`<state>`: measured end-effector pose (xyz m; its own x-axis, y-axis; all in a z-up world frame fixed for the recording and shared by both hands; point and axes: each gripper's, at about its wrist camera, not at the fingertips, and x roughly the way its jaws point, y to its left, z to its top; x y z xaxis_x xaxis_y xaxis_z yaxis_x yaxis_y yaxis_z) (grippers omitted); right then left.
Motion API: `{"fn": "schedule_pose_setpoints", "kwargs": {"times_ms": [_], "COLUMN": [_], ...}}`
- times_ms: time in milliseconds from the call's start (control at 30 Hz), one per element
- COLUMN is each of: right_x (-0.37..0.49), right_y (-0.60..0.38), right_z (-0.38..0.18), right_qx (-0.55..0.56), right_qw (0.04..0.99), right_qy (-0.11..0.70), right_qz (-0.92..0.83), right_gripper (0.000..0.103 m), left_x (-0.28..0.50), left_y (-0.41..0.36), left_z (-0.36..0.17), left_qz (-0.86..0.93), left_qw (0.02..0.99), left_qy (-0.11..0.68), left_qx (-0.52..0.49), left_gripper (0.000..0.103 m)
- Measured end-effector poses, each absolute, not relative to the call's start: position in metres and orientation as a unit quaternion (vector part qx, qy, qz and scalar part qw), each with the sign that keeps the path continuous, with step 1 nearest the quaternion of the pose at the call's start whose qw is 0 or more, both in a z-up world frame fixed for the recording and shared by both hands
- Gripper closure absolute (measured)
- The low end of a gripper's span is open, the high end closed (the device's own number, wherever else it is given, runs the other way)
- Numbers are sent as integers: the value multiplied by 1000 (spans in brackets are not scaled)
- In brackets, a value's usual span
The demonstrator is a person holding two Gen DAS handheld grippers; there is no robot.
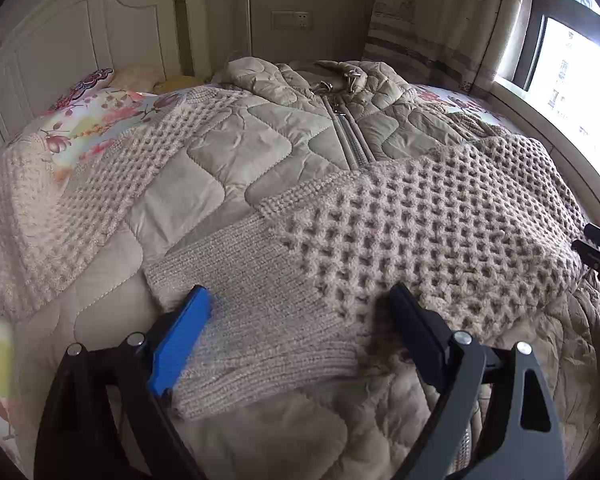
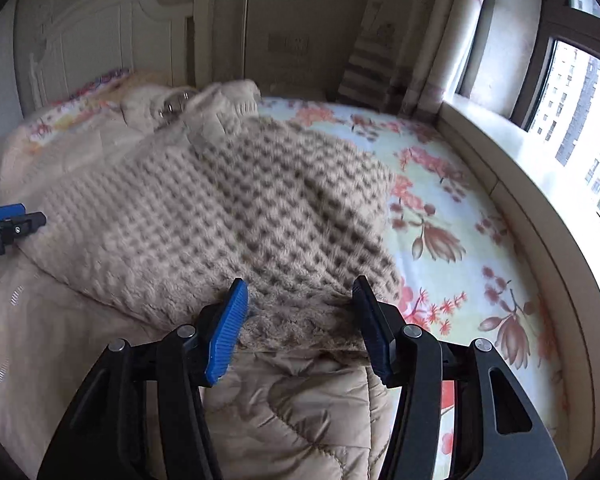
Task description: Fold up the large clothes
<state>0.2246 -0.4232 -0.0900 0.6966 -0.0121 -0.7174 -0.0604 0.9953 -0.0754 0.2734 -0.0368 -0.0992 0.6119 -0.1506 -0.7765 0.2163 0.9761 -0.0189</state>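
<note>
Here, knit sleeve (image 1: 340, 240) lies diagonally across quilted jacket (image 1: 228, 160)

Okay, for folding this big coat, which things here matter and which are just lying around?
Part of the job:
beige quilted zip-front coat
its tan waffle-knit sleeve
left tool
right tool

Just lying about:
floral bedsheet
floral pillow
patterned curtain

The beige quilted zip jacket with waffle-knit sleeves (image 1: 260, 168) sprawls over most of the floral bedsheet (image 2: 452, 216), leaving a bare strip of sheet open on the window side. That strip is hemmed in by the pale stone window ledge (image 2: 512, 184) and patterned curtain (image 2: 432, 40). The white carved headboard (image 1: 60, 40) closes off the far end.
</note>
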Motion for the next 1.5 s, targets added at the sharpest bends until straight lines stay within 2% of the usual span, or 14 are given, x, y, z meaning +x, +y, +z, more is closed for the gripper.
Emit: {"fn": "schedule_pose_setpoints", "kwargs": {"times_ms": [167,300,400,500,567,700,767,833,933,1067,1167,1267,1333,1500], "right_x": [226,262,315,353,350,317,296,282,281,263,233,227,232,227], "right_y": [-424,-421,-420,-426,-430,-421,-406,-383,-352,-353,-348,-343,-349,-353], "right_z": [-57,-23,-38,-85,-86,-52,-39,-45,-84,-74,-56,-77,-91,-85], "right_qx": [-41,-39,-36,-12,9,10,12,-10,-90,-65,-70,-109,-86,-66], "right_qw": [927,940,923,888,893,915,924,920,893,911,931,917,913,919], "right_qy": [371,338,383,459,450,404,378,384,433,403,352,378,392,382], "right_qz": [27,28,26,32,30,13,45,82,85,58,74,71,74,77], "right_gripper": [52,52,52,53,53,53,49,45,40,39,36,35,33,31], "left_x": [277,278,278,278,279,279,279,279,275,250,241,241,240,246], "left_y": [-38,-39,-37,-36,-37,-37,-36,-37,-29,35,128,227,286,388], "left_z": [-101,-103,-102,-102,-102,-102,-102,-102,-97,-62,-47,-50,-57,-64], "left_qz": [-100,-100,-101,-102,-101,-101,-101,-101,-113,-101,-37,48,99,181], "left_qw": [897,897,897,897,897,897,897,897,900,927,927,896,871,841], "left_qy": [429,429,429,429,430,429,429,430,421,349,308,292,280,231], "left_qx": [38,36,34,31,32,31,30,30,8,-88,-210,-331,-392,-454], "left_gripper": [9,8,7,7,6,6,6,5,6,6,5,6,7,9]}}
